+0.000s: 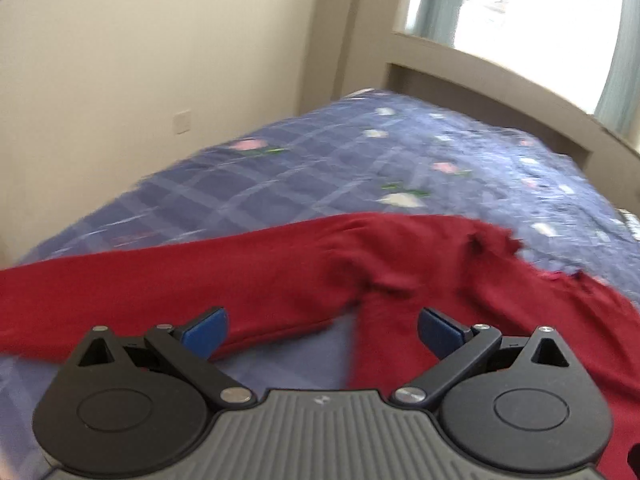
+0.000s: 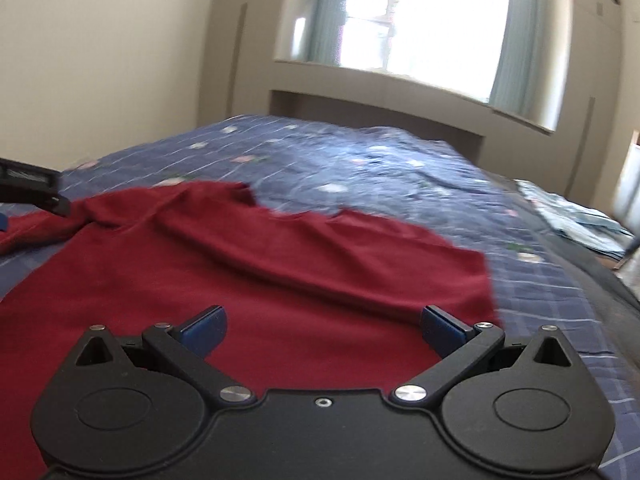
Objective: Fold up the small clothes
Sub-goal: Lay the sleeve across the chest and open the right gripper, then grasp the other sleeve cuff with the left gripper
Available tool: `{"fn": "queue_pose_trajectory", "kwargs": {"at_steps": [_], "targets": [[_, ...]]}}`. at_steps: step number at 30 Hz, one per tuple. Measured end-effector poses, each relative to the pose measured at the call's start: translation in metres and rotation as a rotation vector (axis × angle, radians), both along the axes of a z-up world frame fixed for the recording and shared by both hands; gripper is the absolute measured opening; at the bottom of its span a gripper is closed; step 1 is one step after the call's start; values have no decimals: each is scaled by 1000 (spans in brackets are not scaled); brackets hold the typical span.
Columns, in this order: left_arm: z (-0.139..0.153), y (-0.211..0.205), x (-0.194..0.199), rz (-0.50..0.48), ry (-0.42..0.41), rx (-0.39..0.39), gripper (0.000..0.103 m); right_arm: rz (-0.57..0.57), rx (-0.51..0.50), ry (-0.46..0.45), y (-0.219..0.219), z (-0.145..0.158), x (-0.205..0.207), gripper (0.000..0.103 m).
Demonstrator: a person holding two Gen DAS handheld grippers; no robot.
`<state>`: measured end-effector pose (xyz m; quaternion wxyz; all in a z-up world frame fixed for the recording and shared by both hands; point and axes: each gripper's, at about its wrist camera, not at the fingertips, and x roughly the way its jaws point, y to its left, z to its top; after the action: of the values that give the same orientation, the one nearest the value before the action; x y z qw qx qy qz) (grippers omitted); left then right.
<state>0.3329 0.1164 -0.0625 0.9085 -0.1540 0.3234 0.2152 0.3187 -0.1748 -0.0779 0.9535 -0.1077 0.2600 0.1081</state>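
A dark red long-sleeved top lies spread on the bed; one sleeve runs to the left and another part comes toward me. My left gripper is open and empty, just above the sleeve area. In the right wrist view the top's body lies flat with some wrinkles near its far edge. My right gripper is open and empty over the body's near part. The left gripper's black body shows at the left edge of the right wrist view.
The bed has a blue plaid cover with flowers. A beige headboard and a bright window with curtains stand beyond. A wall runs along the left. Folded pale cloth lies at the bed's right side.
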Motion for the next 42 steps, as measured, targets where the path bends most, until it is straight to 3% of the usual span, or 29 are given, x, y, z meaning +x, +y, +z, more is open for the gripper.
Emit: {"fn": "queue_pose_trajectory", "kwargs": {"at_steps": [5,10,13,17,20,23,25,26,28,31,34,38,42], "targets": [[-8,52,-63,160,10,-38,103,34,-97,56,17,-22,-6,102],[-30,101,-104,320,15,-123,103,53,-102,62,12,-21,-13,102],[-30,116,-112,354,-13,-143,103,71,-64,75,-2,-21,-19,102],[-32,129,-119,446,-80,-202,102,58,57,128,-24,-26,-20,102],[-33,135,-131,583,-146,-227,86,47,115,148,-32,-28,-19,102],[-37,147,-140,679,-198,-269,67,48,105,133,-30,-29,-23,102],[-39,155,-142,714,-207,-284,50,48,107,128,-30,-30,-24,102],[-40,160,-143,726,-207,-289,37,48,113,129,-31,-30,-24,102],[-42,166,-143,749,-203,-299,20,48,124,134,-33,-30,-23,102],[-41,168,-151,750,-238,-309,8,49,130,133,-35,-30,-23,102],[-28,166,-145,703,-267,-260,6,50,134,132,-36,-30,-24,102],[3,161,-120,620,-327,-162,6,52,147,127,-38,-31,-25,102],[42,149,-87,503,-398,-116,5,53,162,122,-40,-31,-27,102]]}}
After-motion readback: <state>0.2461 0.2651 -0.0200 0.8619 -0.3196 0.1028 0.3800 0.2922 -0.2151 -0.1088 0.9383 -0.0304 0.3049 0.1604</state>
